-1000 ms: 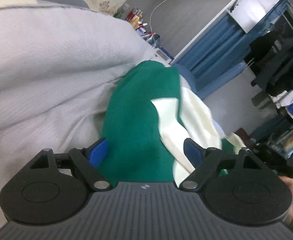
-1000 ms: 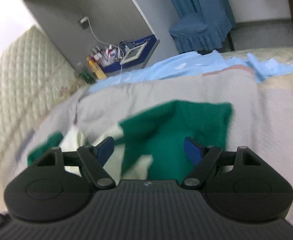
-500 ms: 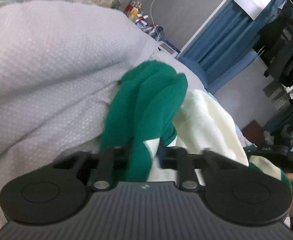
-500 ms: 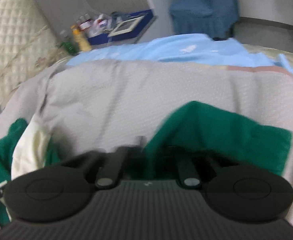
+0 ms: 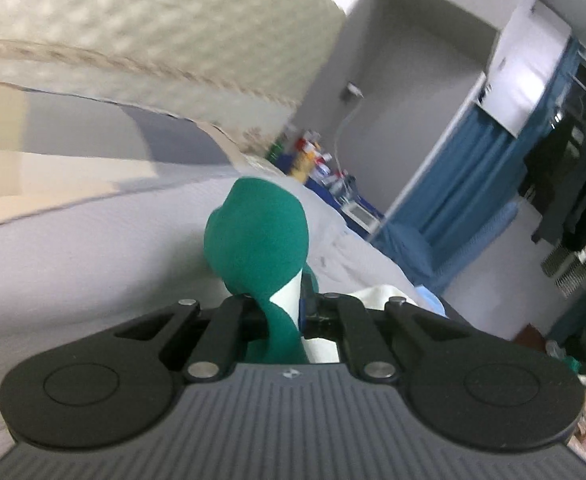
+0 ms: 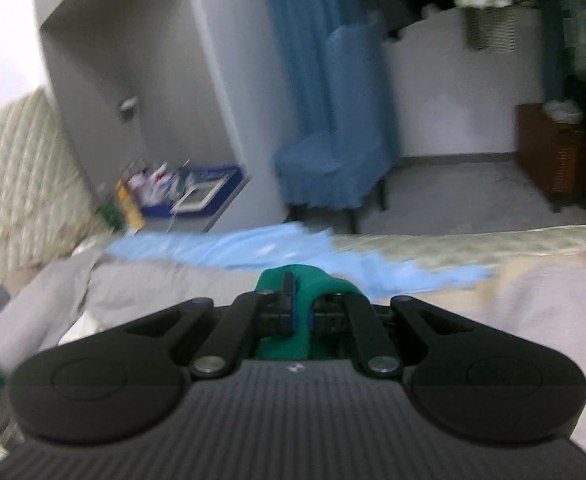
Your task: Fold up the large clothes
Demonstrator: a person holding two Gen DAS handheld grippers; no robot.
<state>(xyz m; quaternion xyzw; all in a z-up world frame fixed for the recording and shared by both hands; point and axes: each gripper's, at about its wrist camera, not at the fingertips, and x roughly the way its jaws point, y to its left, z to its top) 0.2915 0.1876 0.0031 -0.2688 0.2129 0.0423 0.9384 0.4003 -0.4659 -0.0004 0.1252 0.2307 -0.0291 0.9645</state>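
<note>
So the garment (image 5: 255, 236) is a soft green knit thing with cream-white panels, and right now one bunched-up lump of it is pinched in the left tool (image 5: 289, 312), puffing up in a rounded green wad with a bit of cream showing just under it. Another green fold of it (image 6: 305, 280) is clamped in the right tool (image 6: 301, 312) above the grey bed cover (image 6: 173, 292). A scrap of green also pokes in at the far left edge of the right wrist view.
</note>
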